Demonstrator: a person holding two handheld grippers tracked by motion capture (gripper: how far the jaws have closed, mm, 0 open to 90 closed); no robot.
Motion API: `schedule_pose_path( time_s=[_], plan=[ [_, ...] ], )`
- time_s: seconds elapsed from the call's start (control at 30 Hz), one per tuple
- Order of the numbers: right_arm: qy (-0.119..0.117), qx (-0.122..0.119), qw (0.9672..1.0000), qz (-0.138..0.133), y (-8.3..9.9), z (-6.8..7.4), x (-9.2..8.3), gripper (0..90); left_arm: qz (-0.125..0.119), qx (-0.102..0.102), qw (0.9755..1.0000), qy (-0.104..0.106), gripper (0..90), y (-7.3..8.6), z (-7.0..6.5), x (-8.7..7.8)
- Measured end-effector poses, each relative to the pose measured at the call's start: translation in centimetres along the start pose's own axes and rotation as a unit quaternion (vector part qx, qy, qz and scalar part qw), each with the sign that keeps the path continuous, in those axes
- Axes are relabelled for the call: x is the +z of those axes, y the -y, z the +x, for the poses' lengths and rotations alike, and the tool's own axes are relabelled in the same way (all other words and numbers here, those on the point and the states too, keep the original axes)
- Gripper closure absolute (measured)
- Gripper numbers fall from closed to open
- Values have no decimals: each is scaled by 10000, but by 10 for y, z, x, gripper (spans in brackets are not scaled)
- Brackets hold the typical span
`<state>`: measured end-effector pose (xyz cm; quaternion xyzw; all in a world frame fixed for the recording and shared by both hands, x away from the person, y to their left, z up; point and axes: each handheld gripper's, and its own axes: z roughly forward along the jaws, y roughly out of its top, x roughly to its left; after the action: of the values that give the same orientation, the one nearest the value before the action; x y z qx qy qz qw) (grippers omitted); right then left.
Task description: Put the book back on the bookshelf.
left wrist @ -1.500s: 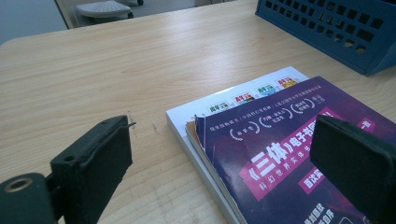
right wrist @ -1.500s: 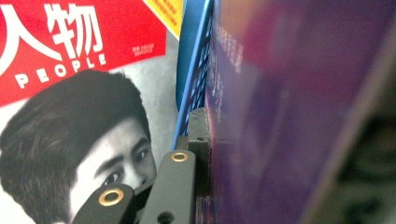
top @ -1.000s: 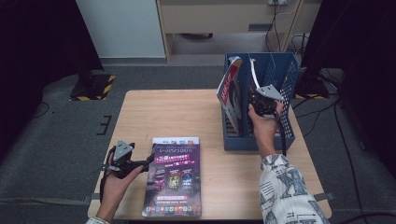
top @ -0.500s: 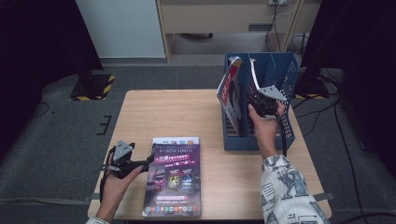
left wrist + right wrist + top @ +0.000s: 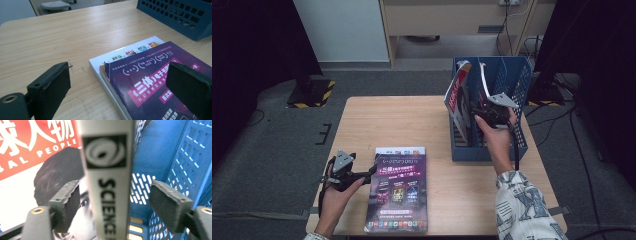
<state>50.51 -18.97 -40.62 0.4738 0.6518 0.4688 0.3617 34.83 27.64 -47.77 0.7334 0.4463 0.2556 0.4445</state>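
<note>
Your right gripper (image 5: 477, 114) is up at the blue file rack (image 5: 517, 80) on the far right of the table (image 5: 412, 120). Its jaws have just been opening, and in the right gripper view they stand wide with the white spine of a magazine (image 5: 107, 182) upright between them. There's a clear gap on both sides, so neither pad presses on it. That magazine stands on edge inside the rack, and you can read "SCIENCE" running down the spine. Just beside it on the left stands a red-and-white magazine (image 5: 457, 95) with a face on the cover, leaning out over the rack's left wall.

Your left gripper (image 5: 371, 170) sits low at the near left of the table, jaws wide and holding nothing. It points at the left edge of the purple book (image 5: 398, 190) lying flat near the front edge. In the left gripper view one jaw hangs over bare wood and the other over the purple cover. Under the purple book you can see a white one (image 5: 120, 56) sticking out at the far edge and the left side. The stack is well apart from the rack.
</note>
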Motion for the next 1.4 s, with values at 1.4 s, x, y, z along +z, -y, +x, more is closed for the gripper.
schedule_pose_path(
  time_s=[1.4],
  plan=[
    [-621,-21,9980,151,25,15,-77,247,78,76,9999,-28,55,1,-3,3]
  ],
)
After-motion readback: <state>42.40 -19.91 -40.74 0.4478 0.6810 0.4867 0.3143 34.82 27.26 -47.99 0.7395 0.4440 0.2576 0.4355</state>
